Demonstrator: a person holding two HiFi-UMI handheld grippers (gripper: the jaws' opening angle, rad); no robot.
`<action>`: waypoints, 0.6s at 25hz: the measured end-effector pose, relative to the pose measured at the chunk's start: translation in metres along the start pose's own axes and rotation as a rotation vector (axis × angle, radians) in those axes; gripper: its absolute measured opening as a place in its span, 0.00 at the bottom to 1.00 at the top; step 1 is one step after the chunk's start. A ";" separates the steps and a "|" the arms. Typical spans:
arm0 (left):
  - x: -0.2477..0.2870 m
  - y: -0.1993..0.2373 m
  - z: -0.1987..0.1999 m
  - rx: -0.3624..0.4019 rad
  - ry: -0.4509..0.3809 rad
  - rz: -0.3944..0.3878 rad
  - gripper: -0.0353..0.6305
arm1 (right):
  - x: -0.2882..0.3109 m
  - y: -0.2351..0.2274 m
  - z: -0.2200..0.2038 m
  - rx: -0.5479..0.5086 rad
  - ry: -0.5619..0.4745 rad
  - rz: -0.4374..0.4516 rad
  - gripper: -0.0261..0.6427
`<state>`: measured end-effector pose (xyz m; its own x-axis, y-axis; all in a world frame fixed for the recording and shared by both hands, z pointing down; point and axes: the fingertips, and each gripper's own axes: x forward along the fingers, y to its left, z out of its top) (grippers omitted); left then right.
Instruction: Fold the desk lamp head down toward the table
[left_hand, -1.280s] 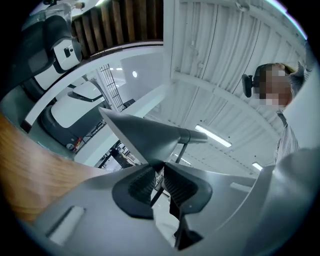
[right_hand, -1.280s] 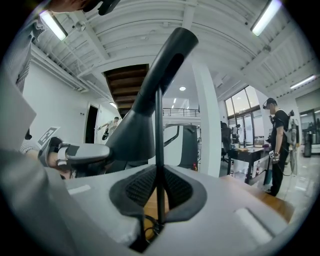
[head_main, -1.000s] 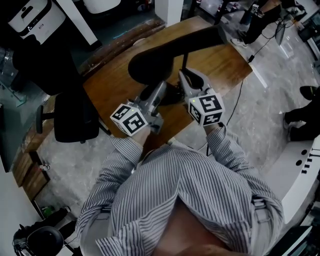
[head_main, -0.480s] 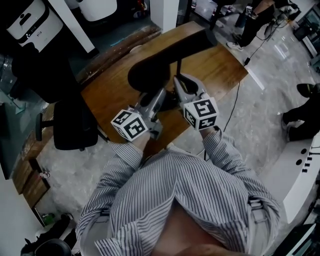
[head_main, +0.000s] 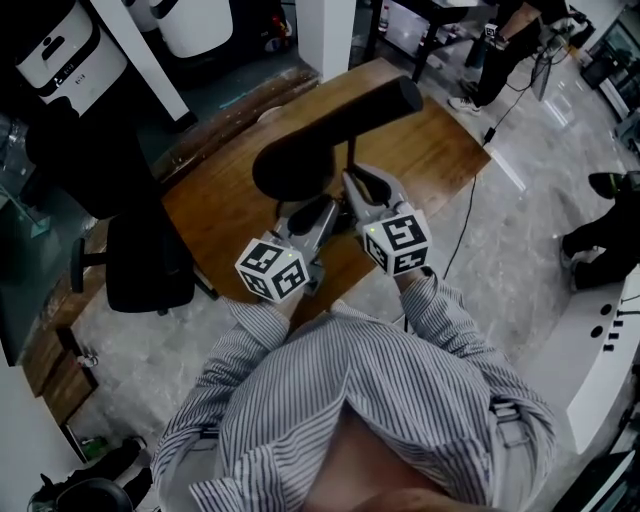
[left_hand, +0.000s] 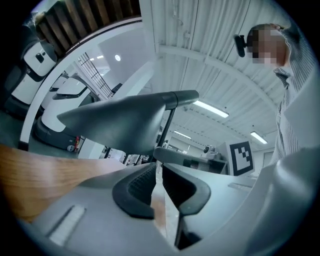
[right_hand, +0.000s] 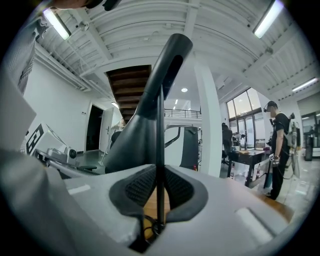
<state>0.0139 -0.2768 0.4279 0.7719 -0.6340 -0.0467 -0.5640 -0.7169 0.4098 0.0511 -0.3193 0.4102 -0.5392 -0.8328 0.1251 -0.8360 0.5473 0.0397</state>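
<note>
Wooden desk (head_main: 430, 140), right gripper (right_hand: 159, 190) clamping lamp stem (right_hand: 160, 145), left gripper (left_hand: 158, 175) opening slightly, seemingly empty

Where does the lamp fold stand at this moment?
Done: the right gripper is clamped on the lamp's thin stem. In hand: the left gripper, jaws opening slightly with nothing between them, sits under the lamp head. Left: the head stands raised above the wooden table; none of the fold shows.
</note>
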 end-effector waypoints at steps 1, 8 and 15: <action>0.001 -0.002 -0.003 0.006 0.013 -0.003 0.10 | -0.001 0.000 0.001 -0.007 -0.002 0.002 0.11; 0.003 -0.012 -0.004 0.048 0.017 -0.001 0.09 | -0.024 0.000 0.002 -0.007 -0.016 -0.007 0.10; -0.009 -0.016 0.002 0.066 -0.004 0.028 0.06 | -0.056 0.020 -0.007 0.075 -0.002 -0.007 0.08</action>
<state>0.0156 -0.2606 0.4203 0.7545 -0.6550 -0.0402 -0.6034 -0.7165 0.3501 0.0656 -0.2609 0.4114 -0.5334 -0.8369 0.1231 -0.8451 0.5336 -0.0343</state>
